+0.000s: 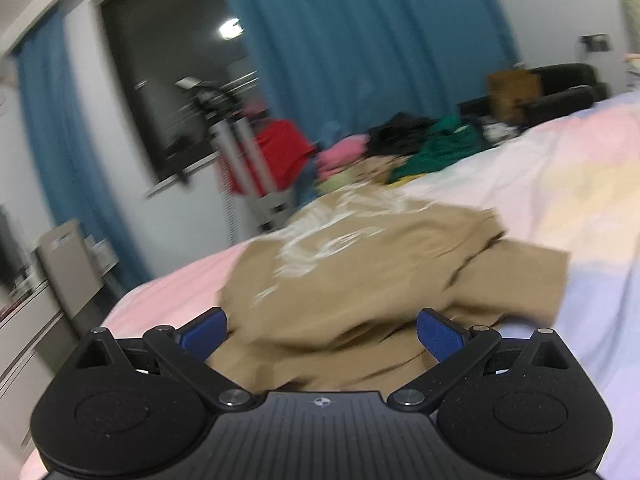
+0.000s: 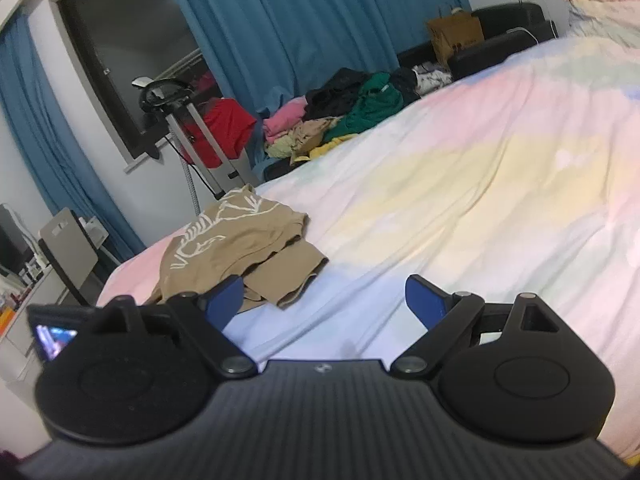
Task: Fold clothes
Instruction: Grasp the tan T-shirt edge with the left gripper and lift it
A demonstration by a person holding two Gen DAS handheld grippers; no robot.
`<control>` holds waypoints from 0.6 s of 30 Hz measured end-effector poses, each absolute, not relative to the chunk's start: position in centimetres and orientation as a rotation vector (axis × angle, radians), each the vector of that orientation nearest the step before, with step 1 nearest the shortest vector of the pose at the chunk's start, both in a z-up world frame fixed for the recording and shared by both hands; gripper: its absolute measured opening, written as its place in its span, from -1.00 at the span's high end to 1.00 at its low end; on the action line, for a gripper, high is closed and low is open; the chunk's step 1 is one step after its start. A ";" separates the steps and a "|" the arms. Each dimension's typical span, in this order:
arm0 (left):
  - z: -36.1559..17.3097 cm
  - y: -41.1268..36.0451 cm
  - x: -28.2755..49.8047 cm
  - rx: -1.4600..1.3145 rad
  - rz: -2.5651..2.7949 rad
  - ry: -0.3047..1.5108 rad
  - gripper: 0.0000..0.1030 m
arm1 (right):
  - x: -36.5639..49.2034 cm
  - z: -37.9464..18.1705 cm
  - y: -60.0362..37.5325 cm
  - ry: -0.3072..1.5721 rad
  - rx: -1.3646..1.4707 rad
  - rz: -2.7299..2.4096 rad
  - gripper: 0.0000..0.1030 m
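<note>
Blue curtains point(image 2: 304, 28) hang either side of a dark window point(image 2: 132, 56) set in a white wall point(image 2: 168, 184), and a ceiling light shows as a reflection point(image 1: 231, 28) in the glass. A bed point(image 2: 460, 168) with a pastel sheet fills the right. Behind it stand a black sofa point(image 2: 504, 28) and a brown paper bag point(image 2: 456, 36). A grey chair point(image 2: 68, 244) stands at the left
</note>
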State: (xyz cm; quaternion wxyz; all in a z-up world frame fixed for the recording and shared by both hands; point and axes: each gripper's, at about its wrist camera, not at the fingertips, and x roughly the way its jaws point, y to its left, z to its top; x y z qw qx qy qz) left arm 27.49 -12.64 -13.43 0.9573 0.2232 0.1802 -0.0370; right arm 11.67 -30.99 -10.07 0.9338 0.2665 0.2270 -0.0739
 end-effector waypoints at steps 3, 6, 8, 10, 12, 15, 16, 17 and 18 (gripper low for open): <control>-14.9 -15.1 29.6 0.503 -0.066 0.360 -0.98 | 12.7 -10.8 -31.5 0.473 0.571 -0.174 -0.74; -16.4 -16.9 31.7 0.573 0.033 0.344 -0.93 | 14.0 -11.8 -31.6 0.499 0.577 -0.195 -0.74; -16.6 -17.3 32.7 0.568 0.067 0.338 -0.58 | 14.7 -12.3 -31.5 0.518 0.582 -0.181 -0.74; -16.0 -16.9 33.2 0.516 0.072 0.337 -0.20 | 15.3 -12.4 -31.1 0.508 0.563 -0.165 -0.74; -15.1 -16.3 33.1 0.482 0.045 0.316 0.38 | 15.7 -12.4 -30.6 0.500 0.527 -0.170 -0.74; -13.1 -15.1 32.5 0.429 0.026 0.304 0.71 | 16.2 -12.7 -30.1 0.506 0.509 -0.170 -0.74; -12.1 -14.7 31.9 0.415 0.018 0.291 0.72 | 16.3 -12.7 -30.0 0.505 0.500 -0.171 -0.74; -11.1 -14.3 31.2 0.400 0.011 0.277 0.74 | 16.2 -12.7 -29.7 0.497 0.485 -0.170 -0.74; -10.1 -13.7 30.3 0.380 0.001 0.266 0.76 | 16.0 -12.6 -29.3 0.483 0.467 -0.167 -0.74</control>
